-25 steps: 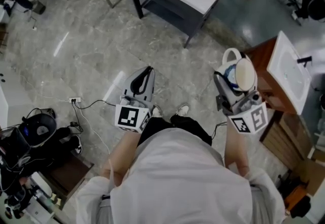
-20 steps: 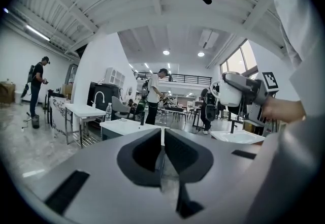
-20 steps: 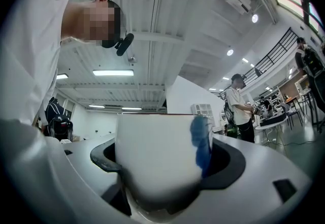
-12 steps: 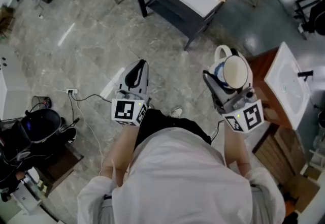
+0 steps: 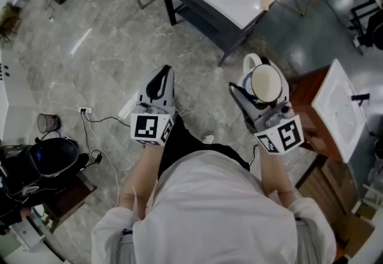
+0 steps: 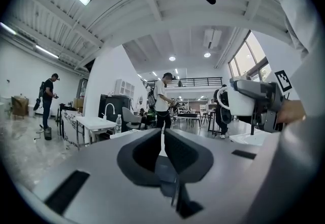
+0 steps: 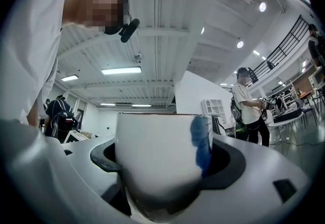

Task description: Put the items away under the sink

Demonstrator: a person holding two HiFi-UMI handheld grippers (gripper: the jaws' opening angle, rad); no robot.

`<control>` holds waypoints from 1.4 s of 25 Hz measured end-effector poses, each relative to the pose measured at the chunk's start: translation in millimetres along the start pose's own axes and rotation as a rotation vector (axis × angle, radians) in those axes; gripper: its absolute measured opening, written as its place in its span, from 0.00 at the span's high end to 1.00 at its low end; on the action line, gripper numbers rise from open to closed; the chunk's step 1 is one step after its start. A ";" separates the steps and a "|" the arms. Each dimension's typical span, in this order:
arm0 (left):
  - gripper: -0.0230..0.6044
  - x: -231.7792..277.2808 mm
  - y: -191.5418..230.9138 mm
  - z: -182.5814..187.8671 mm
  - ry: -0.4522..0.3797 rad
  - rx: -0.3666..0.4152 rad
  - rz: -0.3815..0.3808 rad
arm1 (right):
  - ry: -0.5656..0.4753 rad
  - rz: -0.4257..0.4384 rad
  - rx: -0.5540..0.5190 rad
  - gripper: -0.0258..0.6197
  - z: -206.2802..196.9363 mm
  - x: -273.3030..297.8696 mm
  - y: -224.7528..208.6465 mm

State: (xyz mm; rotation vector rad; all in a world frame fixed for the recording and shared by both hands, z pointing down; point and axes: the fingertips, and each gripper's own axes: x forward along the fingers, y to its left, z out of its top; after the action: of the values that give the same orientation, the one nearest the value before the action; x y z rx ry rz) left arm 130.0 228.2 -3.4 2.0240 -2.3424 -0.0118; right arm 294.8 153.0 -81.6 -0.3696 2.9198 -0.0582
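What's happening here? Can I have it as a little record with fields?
Person: standing, seen from above
Left gripper: jaws together, empty
Right gripper: closed on a white mug with a blue mark
Sink: white, on a wooden cabinet at the person's right
Floor: grey stone
Progress: mug not yet stowed

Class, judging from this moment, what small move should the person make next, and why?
Probably swing the right claw rightward and down toward the brown wooden cabinet under the white sink basin. That claw grips the white ceramic mug with a blue mark, which is held high above the floor, and the cabinet stands at the person's right.
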 end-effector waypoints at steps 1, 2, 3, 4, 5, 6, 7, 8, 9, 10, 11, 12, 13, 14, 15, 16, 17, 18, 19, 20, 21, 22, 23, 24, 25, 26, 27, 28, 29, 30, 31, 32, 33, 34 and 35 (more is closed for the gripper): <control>0.93 5.0 3.8 -1.4 0.000 -0.004 -0.006 | 0.004 -0.004 0.000 0.35 -2.1 4.6 -1.1; 0.93 10.9 8.3 -3.3 0.001 -0.008 -0.013 | 0.008 -0.008 -0.001 0.35 -4.1 9.9 -2.8; 0.93 18.1 13.8 -5.3 0.002 -0.014 -0.021 | 0.013 -0.013 -0.002 0.35 -6.2 16.2 -5.4; 0.93 26.1 20.3 -7.7 0.005 -0.020 -0.027 | 0.017 -0.020 -0.001 0.35 -8.5 23.3 -9.2; 0.93 34.6 27.3 -10.3 0.008 -0.026 -0.033 | 0.021 -0.029 0.001 0.35 -10.8 30.7 -13.9; 0.93 43.4 34.4 -12.9 0.013 -0.030 -0.040 | 0.023 -0.040 0.004 0.35 -12.9 38.0 -19.4; 0.93 52.8 41.6 -15.1 0.019 -0.032 -0.049 | 0.024 -0.053 0.006 0.35 -14.3 45.3 -25.4; 0.93 62.9 49.1 -16.7 0.024 -0.033 -0.060 | 0.024 -0.068 0.006 0.35 -14.9 52.8 -31.5; 0.93 73.6 57.2 -17.5 0.028 -0.034 -0.072 | 0.022 -0.082 0.004 0.35 -14.9 61.0 -37.2; 0.93 84.7 66.3 -17.8 0.032 -0.036 -0.085 | 0.017 -0.096 0.004 0.35 -14.9 70.2 -42.4; 0.93 95.9 76.1 -17.6 0.036 -0.039 -0.099 | 0.011 -0.109 0.006 0.35 -15.4 80.3 -47.1; 0.93 106.8 86.3 -17.0 0.038 -0.041 -0.113 | 0.005 -0.122 0.011 0.35 -16.9 90.8 -51.2; 0.93 116.8 96.4 -16.0 0.040 -0.042 -0.126 | 0.002 -0.137 0.015 0.35 -19.2 101.3 -54.7; 0.93 125.7 105.9 -14.8 0.040 -0.042 -0.140 | 0.002 -0.152 0.017 0.35 -21.7 111.4 -57.4; 0.93 133.5 114.7 -13.6 0.041 -0.044 -0.153 | 0.005 -0.166 0.016 0.35 -23.8 121.0 -59.3; 0.93 139.9 123.0 -12.6 0.042 -0.048 -0.167 | 0.007 -0.181 0.014 0.35 -25.1 130.1 -60.4; 0.93 144.8 131.0 -11.7 0.045 -0.052 -0.180 | 0.009 -0.195 0.011 0.35 -25.5 138.6 -60.5; 0.93 148.7 138.6 -11.1 0.047 -0.056 -0.193 | 0.011 -0.208 0.007 0.35 -25.0 146.8 -60.0; 0.93 152.3 146.5 -10.7 0.050 -0.061 -0.205 | 0.012 -0.220 0.001 0.35 -24.0 155.3 -59.6; 0.93 156.4 154.7 -10.6 0.054 -0.065 -0.216 | 0.012 -0.232 -0.006 0.35 -22.7 164.6 -59.8; 0.93 161.1 163.2 -11.2 0.060 -0.071 -0.228 | 0.012 -0.244 -0.013 0.35 -21.5 174.2 -60.5; 0.93 166.0 171.6 -12.5 0.067 -0.077 -0.241 | 0.013 -0.258 -0.020 0.35 -20.6 183.8 -61.6; 0.93 170.8 179.4 -14.4 0.075 -0.083 -0.254 | 0.013 -0.272 -0.026 0.35 -19.9 192.7 -62.6; 0.93 175.3 186.6 -16.4 0.082 -0.087 -0.266 | 0.013 -0.284 -0.033 0.35 -19.5 200.8 -63.3; 0.93 179.3 193.3 -18.7 0.087 -0.088 -0.277 | 0.011 -0.294 -0.038 0.35 -19.9 208.0 -63.3; 0.93 182.9 199.6 -21.4 0.089 -0.089 -0.287 | 0.009 -0.301 -0.044 0.35 -21.4 214.6 -62.7; 0.93 186.2 205.1 -24.8 0.091 -0.089 -0.297 | 0.007 -0.306 -0.050 0.35 -24.0 220.8 -61.7; 0.93 189.3 209.4 -28.3 0.092 -0.091 -0.306 | 0.006 -0.312 -0.054 0.35 -26.8 226.2 -60.6; 0.93 192.2 211.4 -31.4 0.094 -0.093 -0.316 | 0.005 -0.317 -0.057 0.35 -28.9 230.2 -59.9; 0.93 195.0 211.1 -33.3 0.096 -0.097 -0.325 | 0.004 -0.322 -0.057 0.35 -29.9 233.0 -59.7; 0.93 198.1 209.2 -33.6 0.097 -0.101 -0.334 | 0.001 -0.325 -0.057 0.35 -29.9 235.0 -60.3; 0.93 201.7 206.6 -33.1 0.098 -0.106 -0.341 | -0.001 -0.325 -0.056 0.35 -29.5 237.0 -61.8; 0.93 205.8 204.1 -32.5 0.100 -0.111 -0.347 | -0.004 -0.324 -0.055 0.35 -29.0 239.6 -64.1; 0.93 210.4 201.9 -31.8 0.102 -0.116 -0.352 | -0.005 -0.321 -0.053 0.35 -28.6 242.9 -67.3; 0.93 215.2 199.7 -30.9 0.105 -0.121 -0.356 | -0.007 -0.317 -0.051 0.35 -28.3 246.6 -71.1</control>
State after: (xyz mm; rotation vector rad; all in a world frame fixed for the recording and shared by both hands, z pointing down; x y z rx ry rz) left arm -97.3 45.1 41.0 2.2864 -1.8476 -0.0570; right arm 72.4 22.8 -96.2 -0.8347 2.8310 -0.0288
